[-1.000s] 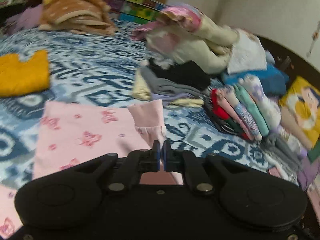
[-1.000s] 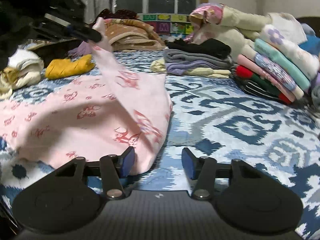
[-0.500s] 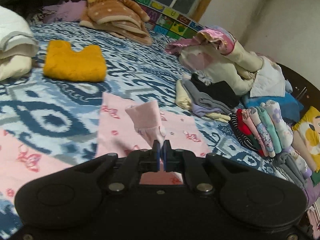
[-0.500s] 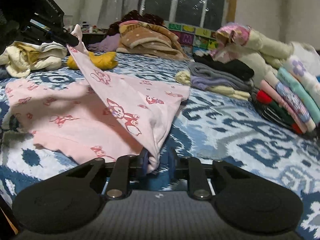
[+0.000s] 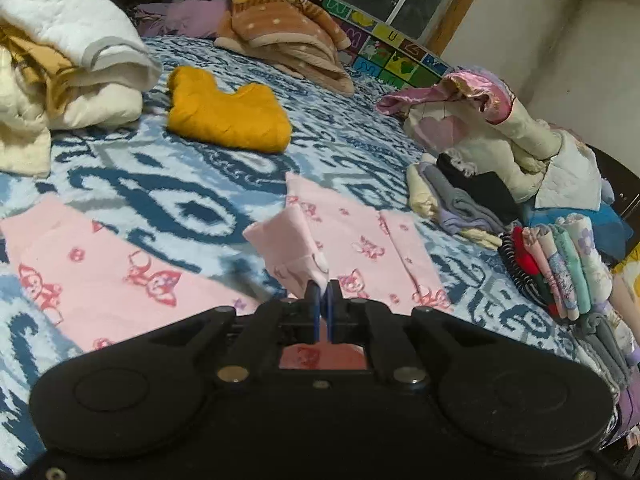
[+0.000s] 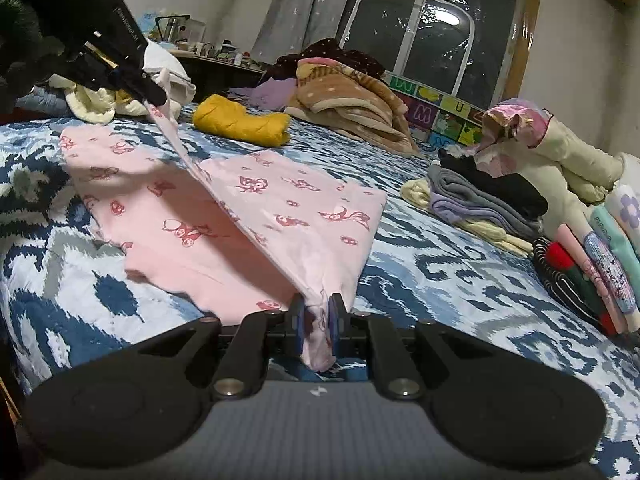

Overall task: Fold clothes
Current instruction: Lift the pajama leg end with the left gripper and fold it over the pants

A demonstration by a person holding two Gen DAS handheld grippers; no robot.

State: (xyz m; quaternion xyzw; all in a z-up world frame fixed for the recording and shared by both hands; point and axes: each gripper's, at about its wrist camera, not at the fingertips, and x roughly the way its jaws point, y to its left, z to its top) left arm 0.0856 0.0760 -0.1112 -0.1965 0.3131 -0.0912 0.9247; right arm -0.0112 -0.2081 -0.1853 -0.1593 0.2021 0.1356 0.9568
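The pink printed garment [image 6: 256, 216] lies across the blue-and-white patterned bedspread [image 6: 440, 264], partly lifted at two places. The left tongs [image 5: 322, 294] are pinched tight on a pale pink cuff [image 5: 288, 240] of the garment, which stands up just above the closed blue pads. In the right wrist view the left tongs [image 6: 154, 94] sit high at the upper left, with a strip of the pink fabric stretched taut from them down towards the camera. The right tongs [image 6: 316, 314] are closing, narrow now, on a bunched fold of the same garment, and the cloth hangs down between the pads. Beyond the garment lies a folded mustard-yellow sweater [image 5: 228, 116], with a brown dotted blanket [image 5: 288, 36] heaped behind it. On the right a row of folded clothes [image 5: 560, 268] stands on edge, near a low stack of grey and black pieces [image 6: 488, 196]. White quilted bedding [image 5: 68, 52] is piled at the far left.
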